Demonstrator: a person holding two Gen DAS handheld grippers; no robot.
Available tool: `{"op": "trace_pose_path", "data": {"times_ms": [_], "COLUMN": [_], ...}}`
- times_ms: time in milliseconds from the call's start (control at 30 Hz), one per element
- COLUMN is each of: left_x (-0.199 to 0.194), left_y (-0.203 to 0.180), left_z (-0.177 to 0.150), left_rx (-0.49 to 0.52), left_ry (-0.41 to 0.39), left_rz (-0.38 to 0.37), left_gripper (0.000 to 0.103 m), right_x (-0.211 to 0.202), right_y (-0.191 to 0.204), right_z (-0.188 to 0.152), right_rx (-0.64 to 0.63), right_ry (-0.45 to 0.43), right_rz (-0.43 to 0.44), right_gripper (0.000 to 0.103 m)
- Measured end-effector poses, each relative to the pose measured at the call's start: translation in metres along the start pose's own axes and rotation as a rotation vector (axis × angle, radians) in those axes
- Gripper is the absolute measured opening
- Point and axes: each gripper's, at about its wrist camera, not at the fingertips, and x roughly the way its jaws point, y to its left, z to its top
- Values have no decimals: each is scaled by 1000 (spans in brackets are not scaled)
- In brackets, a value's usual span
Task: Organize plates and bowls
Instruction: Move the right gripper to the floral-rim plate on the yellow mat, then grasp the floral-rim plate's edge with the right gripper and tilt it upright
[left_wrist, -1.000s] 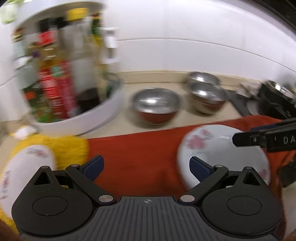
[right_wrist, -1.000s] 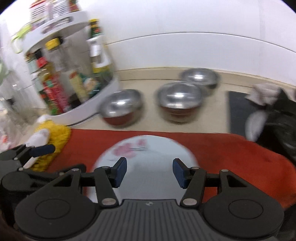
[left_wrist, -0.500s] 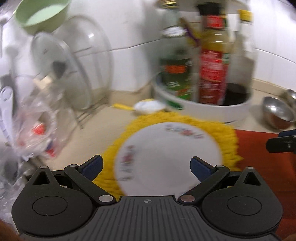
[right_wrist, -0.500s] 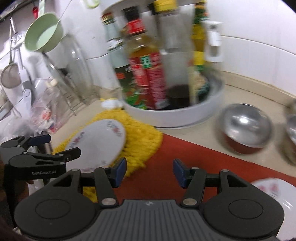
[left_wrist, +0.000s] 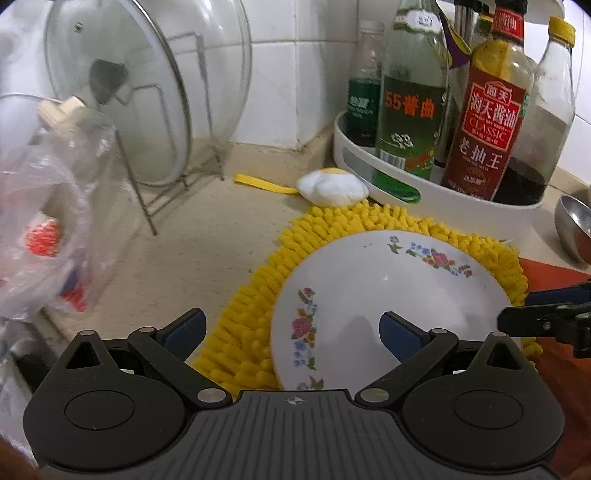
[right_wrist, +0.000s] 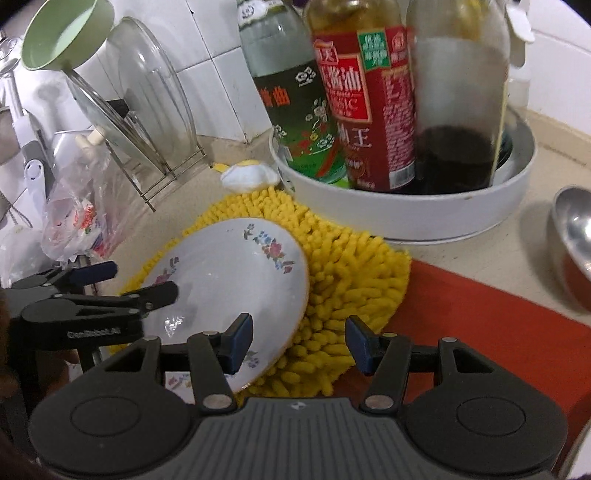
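While both grippers' jaws gape wide, the floral plate (left_wrist: 388, 295) lies just ahead, untouched.

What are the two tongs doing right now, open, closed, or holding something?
Left tongs: open, empty, over the floral plate on the yellow mat.
Right tongs: open, empty, near the plate's edge.

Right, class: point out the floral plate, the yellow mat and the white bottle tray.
floral plate (left_wrist: 388, 295): left wrist view, bare white centre.
yellow mat (right_wrist: 351, 273): right wrist view, shaggy pile right of the plate.
white bottle tray (right_wrist: 424, 218): right wrist view, front of its outer wall.
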Motion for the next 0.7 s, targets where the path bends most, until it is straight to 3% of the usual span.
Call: {"op": "trace_pose_path", "data": {"times_ms": [233,400,467,700], "left_x": [14,23,24,19], "left_y": [4,7,4,10], "left_z": [-3,-3,-2,1], "left_rx": [-2,-35,-27,-42], "left_ry": [30,62,53,43], "left_rz": [-67,-184,-189,-263], "left_gripper": [101,103,102,101], "right_x": [12,20,24,24], "right_y": [13,20,19,10], "right_z": [3,5,6,7], "right_rx": [-25,-39,-44,-2], "right_ry": [19,30,37,48], "right_rz": [28,44,28,36], "right_gripper": [51,52,40,35]}}
